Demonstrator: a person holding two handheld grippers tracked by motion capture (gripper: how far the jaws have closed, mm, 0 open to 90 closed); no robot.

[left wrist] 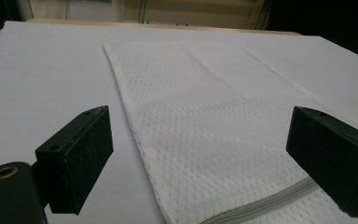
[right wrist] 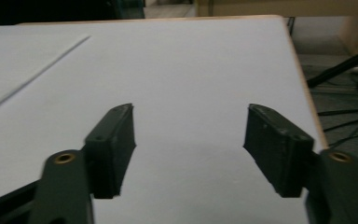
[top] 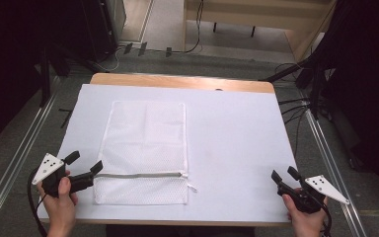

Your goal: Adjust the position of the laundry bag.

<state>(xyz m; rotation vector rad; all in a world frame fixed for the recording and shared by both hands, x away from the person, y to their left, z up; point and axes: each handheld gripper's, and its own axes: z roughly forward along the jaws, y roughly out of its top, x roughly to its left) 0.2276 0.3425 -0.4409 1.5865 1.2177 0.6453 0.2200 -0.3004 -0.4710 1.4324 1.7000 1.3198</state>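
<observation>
A white mesh laundry bag (top: 145, 148) lies flat on the white table cover (top: 237, 143), left of centre. Its grey zipper (top: 138, 175) runs across near the front end, with the pull (top: 192, 187) at the right. My left gripper (top: 85, 163) is open at the bag's front-left corner, jaws spread on either side of the bag's left edge (left wrist: 135, 135), just above the surface. My right gripper (top: 284, 175) is open near the table's front-right corner, over bare cover (right wrist: 191, 121), with nothing between its jaws.
The wooden table edge (top: 177, 80) shows at the back. Cables (top: 296, 106) and dark stands (top: 316, 74) sit on the floor to the right, and metal rails (top: 19, 153) run along both sides. The bag's far right edge (right wrist: 32, 77) appears at the left of the right gripper view.
</observation>
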